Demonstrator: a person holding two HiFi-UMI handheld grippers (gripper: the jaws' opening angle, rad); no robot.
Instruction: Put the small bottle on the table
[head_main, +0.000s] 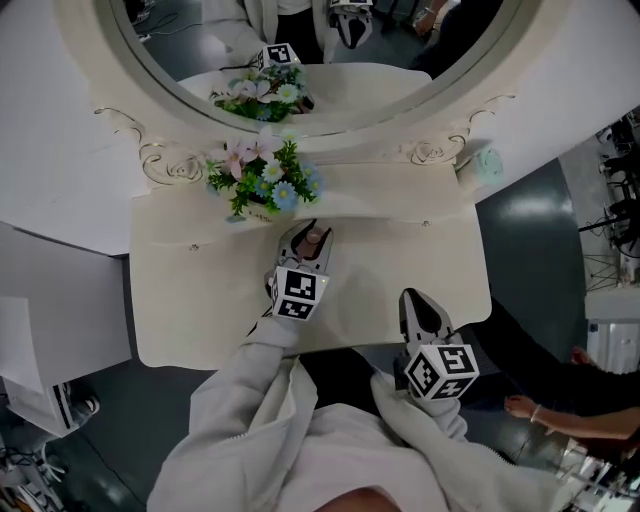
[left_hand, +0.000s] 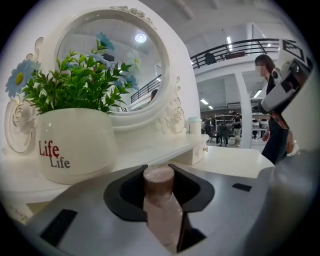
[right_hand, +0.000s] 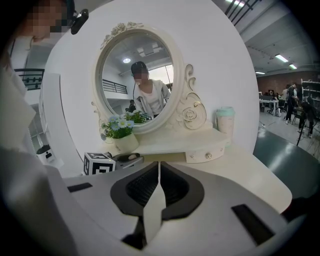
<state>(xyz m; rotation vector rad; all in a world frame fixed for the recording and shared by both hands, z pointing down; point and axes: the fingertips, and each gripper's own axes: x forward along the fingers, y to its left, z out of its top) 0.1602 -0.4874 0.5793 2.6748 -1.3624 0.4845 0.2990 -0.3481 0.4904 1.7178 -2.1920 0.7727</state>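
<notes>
The cream counter (head_main: 200, 300) spread out below you, with the flower pot (head_main: 262, 178) standing on its raised back shelf (head_main: 380, 190). The oval mirror (head_main: 300, 40) rose right behind the pot and showed the flowers again. Seen from the left claw, the pot (left_hand: 75, 145) was white with "Life" printed on it twice, and it filled the left of that view.

You held the left claw (head_main: 305, 238) just in front of the pot, out over the lower level of the counter. Its jaws stood partly apart and were clamped on the bottle. You kept the right claw (head_main: 412, 297) well away from the pot, to the right and nearer your body, at the counter's front edge. Its jaws (right_hand: 159, 165) were pressed together with nothing between them.

A pale green cup (head_main: 487, 163) sat on the same shelf as the pot, far off to the right at the shelf's end.

The bottle (head_main: 314, 238) was in the left claw, just in front of the pot. It had a pinkish body (left_hand: 162, 210) and a brown cap, and the cap end pointed away from you, towards the pot. No view showed whether it touched the counter.
</notes>
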